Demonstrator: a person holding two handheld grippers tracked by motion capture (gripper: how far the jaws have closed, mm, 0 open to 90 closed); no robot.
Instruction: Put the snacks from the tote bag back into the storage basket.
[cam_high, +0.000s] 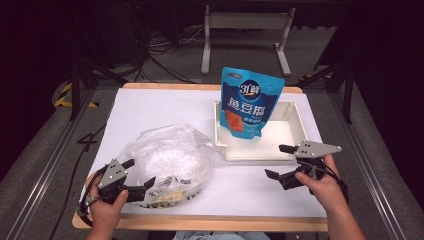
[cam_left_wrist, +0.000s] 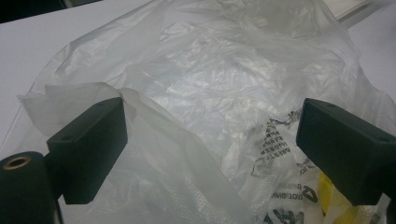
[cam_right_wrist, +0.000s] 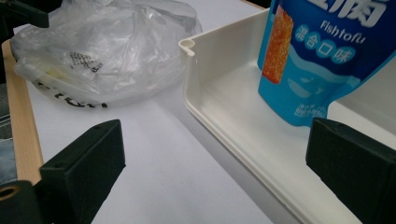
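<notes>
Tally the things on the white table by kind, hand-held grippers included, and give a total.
Clear plastic bag: 1
Blue snack pouch, upright in the tray: 1
White tray: 1
Hand-held grippers: 2, the left hand-held gripper at the bag, the right hand-held gripper near the tray
Total: 5

White-topped table (cam_high: 165, 107) w/ wood edge: clear plastic bag (cam_high: 170, 157) left, white tray (cam_high: 295, 131) right.

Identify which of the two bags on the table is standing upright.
The blue snack pouch, standing inside the white tray; the clear plastic bag lies crumpled flat on the table.
</notes>
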